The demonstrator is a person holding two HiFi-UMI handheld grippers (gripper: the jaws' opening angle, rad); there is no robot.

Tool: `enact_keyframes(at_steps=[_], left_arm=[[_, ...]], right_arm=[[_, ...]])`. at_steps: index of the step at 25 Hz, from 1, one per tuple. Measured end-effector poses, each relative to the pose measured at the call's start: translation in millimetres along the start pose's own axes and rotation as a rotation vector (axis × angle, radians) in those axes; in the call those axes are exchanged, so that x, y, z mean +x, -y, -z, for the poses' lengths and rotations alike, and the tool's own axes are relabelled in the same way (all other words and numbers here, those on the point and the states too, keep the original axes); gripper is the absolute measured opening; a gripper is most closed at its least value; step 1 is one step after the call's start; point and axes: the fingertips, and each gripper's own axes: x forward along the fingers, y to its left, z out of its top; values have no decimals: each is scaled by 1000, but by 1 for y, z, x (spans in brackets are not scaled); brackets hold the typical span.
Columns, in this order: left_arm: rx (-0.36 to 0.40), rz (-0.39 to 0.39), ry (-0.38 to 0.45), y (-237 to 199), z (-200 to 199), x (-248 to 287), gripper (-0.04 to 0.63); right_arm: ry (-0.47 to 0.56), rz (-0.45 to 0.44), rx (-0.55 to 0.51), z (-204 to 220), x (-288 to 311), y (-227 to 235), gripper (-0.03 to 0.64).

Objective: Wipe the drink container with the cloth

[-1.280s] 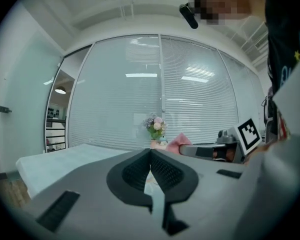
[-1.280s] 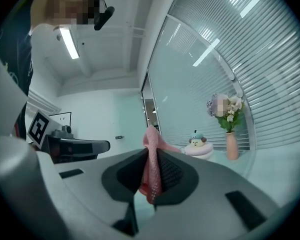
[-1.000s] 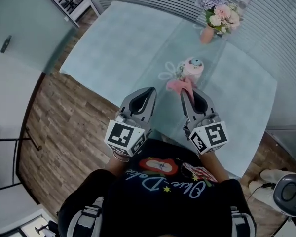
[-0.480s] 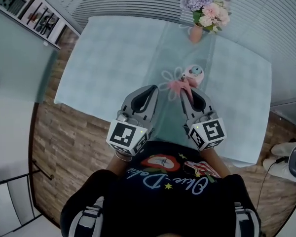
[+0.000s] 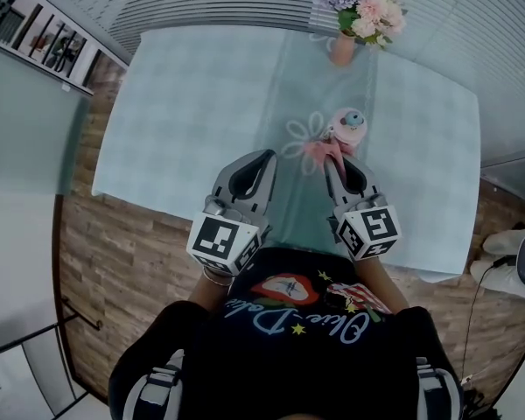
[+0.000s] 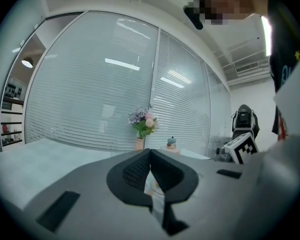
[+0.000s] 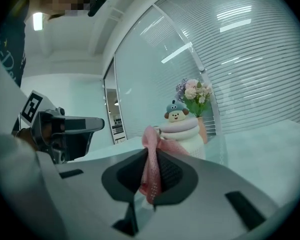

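Over the table [image 5: 192,103], right gripper view alone shows fingers [image 7: 175,176] clamping cloth [image 7: 151,164].

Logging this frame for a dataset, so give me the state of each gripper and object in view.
left gripper: jaws shut, nothing between them.
right gripper: jaws shut on the pink cloth.
pink cloth: bunched, pinched in the right gripper, its end toward the drink container.
drink container: upright on the table, lid on; contact with the cloth unclear.
flower vase: upright, near the table's far edge.
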Motion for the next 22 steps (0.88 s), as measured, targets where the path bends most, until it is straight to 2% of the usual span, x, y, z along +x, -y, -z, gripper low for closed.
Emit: enact_keyframes(at_steps=[22], left_arm=[[-14, -54, 25, -8, -1, -18, 3]], right_arm=[[-162, 54, 118, 55, 22, 15, 25]])
